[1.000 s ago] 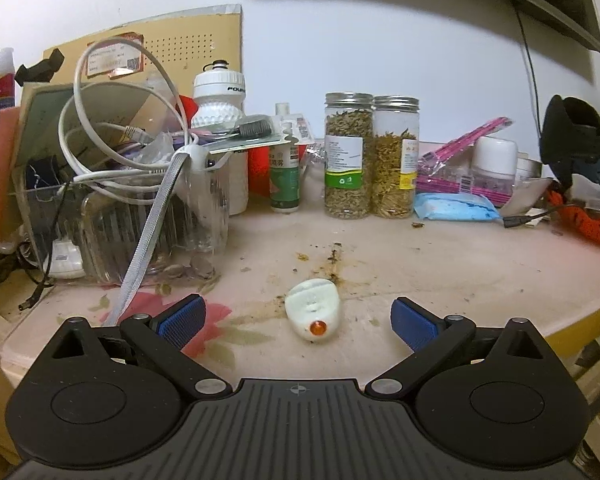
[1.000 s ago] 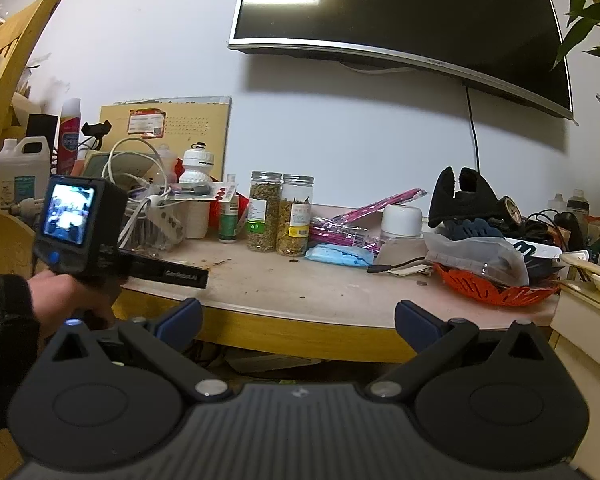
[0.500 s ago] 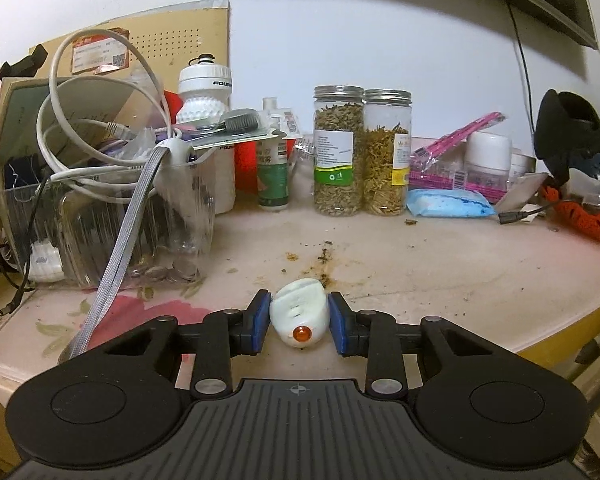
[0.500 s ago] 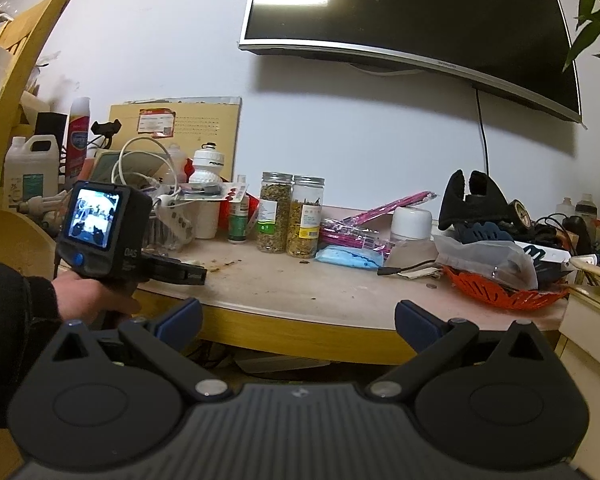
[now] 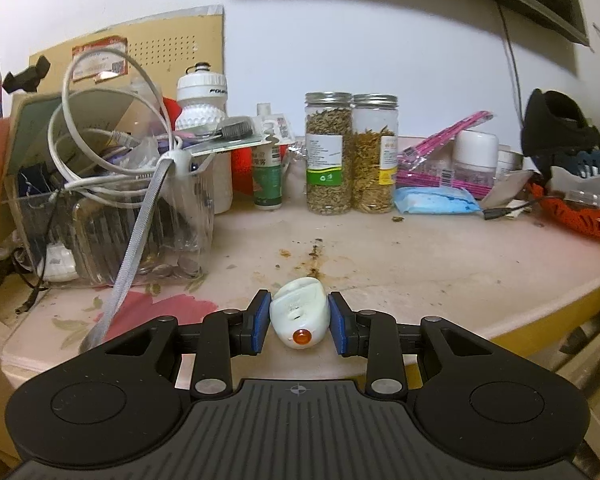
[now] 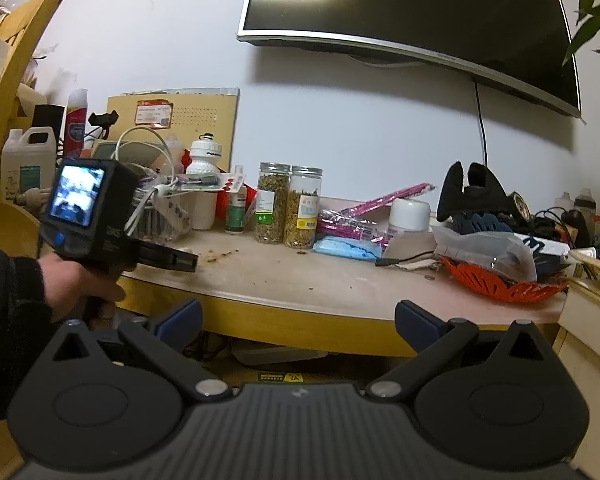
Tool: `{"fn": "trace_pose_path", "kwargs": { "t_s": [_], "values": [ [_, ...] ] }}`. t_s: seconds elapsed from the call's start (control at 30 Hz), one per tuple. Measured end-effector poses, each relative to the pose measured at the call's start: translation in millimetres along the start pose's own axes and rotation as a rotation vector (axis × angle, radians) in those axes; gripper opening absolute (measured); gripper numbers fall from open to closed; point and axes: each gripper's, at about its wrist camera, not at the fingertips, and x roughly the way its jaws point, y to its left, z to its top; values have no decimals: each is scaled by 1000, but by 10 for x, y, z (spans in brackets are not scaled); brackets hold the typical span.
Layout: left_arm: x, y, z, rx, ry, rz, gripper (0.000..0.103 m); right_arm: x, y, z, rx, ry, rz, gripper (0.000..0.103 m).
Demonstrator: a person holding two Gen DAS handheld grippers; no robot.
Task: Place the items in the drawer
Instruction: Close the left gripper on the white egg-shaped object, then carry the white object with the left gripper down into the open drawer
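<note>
1. To the left of the left tool point(image 5: 298, 326), a clear plastic organiser box point(image 5: 111, 236) stuffed with white coiled cables is seen, with a grey woven strap point(image 5: 133, 256) hanging from it down to the counter point(image 5: 440, 264). Nothing there has been disturbed over the last second.
2. Between the blue pads point(image 5: 263, 322) of the left tool, a small white plastic device with an orange button point(image 5: 300, 314) is now held. A second ago the jaws were spread wide with the device lying loose ahead of them; half a second ago they had been brought in against its sides, and that narrow grip is kept now.
3. The device appears to sit slightly higher against the counter than before, so a lift is judged to have begun, though contact with the surface cannot be ruled out.
4. Beyond the left tool, two clear glass jars of dried herbs point(image 5: 350, 156) are left standing side by side, well apart from the grip.
5. To the right, the right tool point(image 6: 297, 322) is held wide open and empty, short of the counter's yellow edge, little changed from a second ago.
6. The pick-up is therefore judged secured; the drawer is not visible in either view, so carrying and placing are left to be done.
</note>
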Motion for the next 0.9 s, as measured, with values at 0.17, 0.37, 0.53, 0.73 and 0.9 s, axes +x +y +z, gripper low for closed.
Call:
{"fn": "trace_pose_path", "kwargs": {
  "t_s": [0.17, 0.37, 0.53, 0.73, 0.9],
  "values": [
    [-273, -14, -40, 9, 6, -4, 30, 28, -26, -38, 7, 14, -19, 103],
    [-682, -13, -97, -4, -5, -4, 30, 19, -10, -58, -6, 15, -21, 103],
    [-959, -18, -176, -15, -2, -1, 30, 11, -8, -69, -9, 19, -21, 103],
    [-1273, -55, -244, -28, -12, 1, 30, -4, 2, -87, -32, 14, -25, 103],
    [-1485, -88, -311, -31, -17, -2, 30, -7, -5, -111, -48, 18, -31, 103]
  ]
}}
